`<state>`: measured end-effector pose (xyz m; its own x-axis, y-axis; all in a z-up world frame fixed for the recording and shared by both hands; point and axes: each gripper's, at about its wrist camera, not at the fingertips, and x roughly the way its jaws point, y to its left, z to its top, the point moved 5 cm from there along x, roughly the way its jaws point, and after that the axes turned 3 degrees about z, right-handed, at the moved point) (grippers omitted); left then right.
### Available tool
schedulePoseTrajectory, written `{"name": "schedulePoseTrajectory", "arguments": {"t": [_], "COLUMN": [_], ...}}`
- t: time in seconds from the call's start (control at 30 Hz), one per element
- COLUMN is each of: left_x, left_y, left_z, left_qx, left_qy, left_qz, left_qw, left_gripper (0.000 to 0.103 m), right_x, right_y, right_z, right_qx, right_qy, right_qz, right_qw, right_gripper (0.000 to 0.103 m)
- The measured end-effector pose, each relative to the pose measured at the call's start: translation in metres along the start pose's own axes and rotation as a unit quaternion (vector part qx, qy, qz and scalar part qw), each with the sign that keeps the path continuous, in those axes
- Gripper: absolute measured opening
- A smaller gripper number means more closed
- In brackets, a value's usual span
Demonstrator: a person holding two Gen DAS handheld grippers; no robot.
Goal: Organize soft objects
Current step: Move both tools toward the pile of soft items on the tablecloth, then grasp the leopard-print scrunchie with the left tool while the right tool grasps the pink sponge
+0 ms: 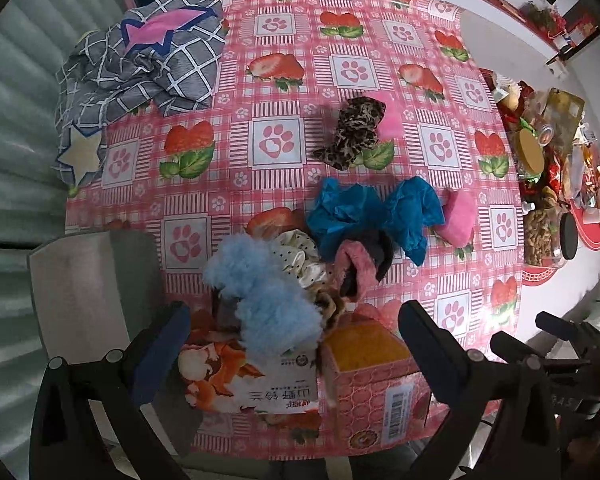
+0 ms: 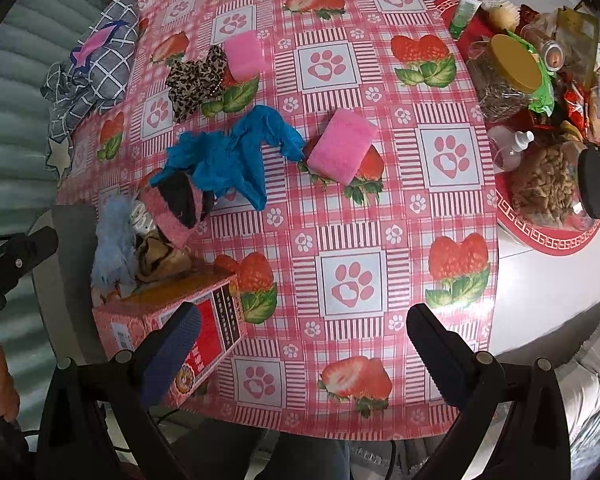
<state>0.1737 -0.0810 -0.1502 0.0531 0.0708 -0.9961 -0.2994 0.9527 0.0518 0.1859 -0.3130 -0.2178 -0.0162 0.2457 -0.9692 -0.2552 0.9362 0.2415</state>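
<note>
Nearest, the left tongs [image 1: 294, 354] and right tongs [image 2: 302, 346] both hang spread wide and empty above the tabletop [image 2: 400, 208]. At the near-left edge, an overfull box [image 1: 260, 384] spills fluffy blue fabric [image 1: 260, 300]; pushing more in could topple items off the edge. Farther out lie blue gloves [image 2: 236, 156], pink sponges [image 2: 342, 146] and a leopard scrunchie [image 2: 196, 80]; the limp gloves may slip or snag the neighbouring sponge.

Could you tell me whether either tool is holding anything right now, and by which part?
Nothing is held: the left tool and right tool both stand open and empty.
</note>
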Motion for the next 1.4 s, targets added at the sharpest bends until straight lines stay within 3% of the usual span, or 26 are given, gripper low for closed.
{"name": "schedulePoseTrajectory", "arguments": {"t": [0.53,1.0,1.4], "left_x": [0.011,0.019,0.053], "left_y": [0.0,-0.026,-0.051], "left_z": [0.022,0.032,0.077], "left_qx": [-0.003,0.022,0.073], "left_qy": [0.019,0.032,0.03], "left_qz": [0.01,0.012,0.033], "left_qw": [0.9998,0.9992,0.9963], "left_gripper": [0.103,0.103,0.103], "right_x": [0.012,0.023,0.056], "right_y": [-0.003,-0.021,-0.042], "right_z": [0.028,0.033,0.067], "right_qx": [-0.002,0.007,-0.063], "right_qy": [0.029,0.044,0.053], "right_qz": [0.015,0.019,-0.011], "right_qw": [0.999,0.999,0.997], "right_gripper": [0.103,0.103,0.103]}}
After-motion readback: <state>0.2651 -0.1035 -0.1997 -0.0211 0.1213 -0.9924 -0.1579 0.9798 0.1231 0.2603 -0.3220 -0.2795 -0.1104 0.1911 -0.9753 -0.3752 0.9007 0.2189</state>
